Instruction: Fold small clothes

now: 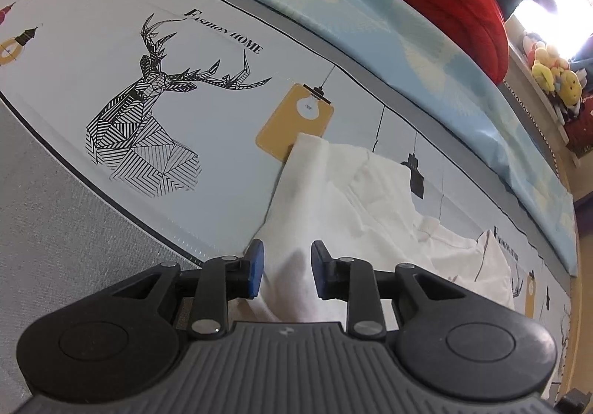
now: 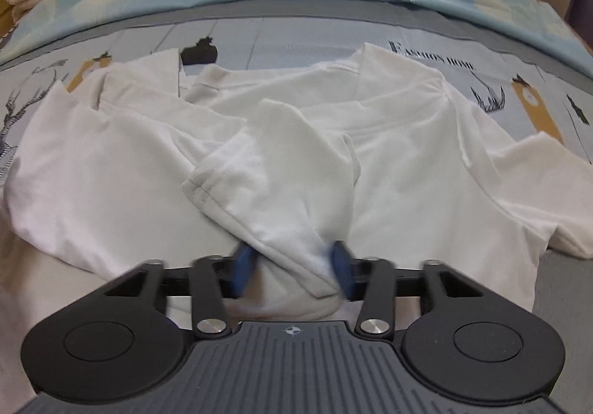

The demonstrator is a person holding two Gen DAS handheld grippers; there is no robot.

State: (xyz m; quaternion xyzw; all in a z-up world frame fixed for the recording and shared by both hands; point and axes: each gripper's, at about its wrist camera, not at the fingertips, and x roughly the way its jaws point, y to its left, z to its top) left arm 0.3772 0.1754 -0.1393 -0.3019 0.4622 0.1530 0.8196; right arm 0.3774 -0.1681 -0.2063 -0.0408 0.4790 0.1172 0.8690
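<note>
- Left wrist view: my left gripper (image 1: 287, 271) stood with its blue pads apart. The crumpled white cotton T-shirt (image 1: 333, 199) ran up between the fingers, but I saw a gap on each side of the cloth, so I took it as released, not gripping.
- The shirt stretched ahead of the fingers and off to their right, lying on the pale printed mat with a black line-drawn stag (image 1: 148, 110), which sat well to the left of the fingertips.
- The risk I judged here: if I had lifted that hand, the loose cloth would have slid out and the fold would have gone lopsided.
- Right wrist view: my right gripper (image 2: 292, 265) had a bunched fold of the same shirt (image 2: 407, 162) between its blurred blue pads. The pads seemed to pinch the cloth, so I read it as clenched on the shirt, though the blur left some doubt.
- The rest of the garment lay spread ahead of and to both sides of the fingers, creased and overlapping.
- The danger I saw: the pinch may have caught several layers, so pulling could have dragged the whole shirt rather than one edge.
</note>
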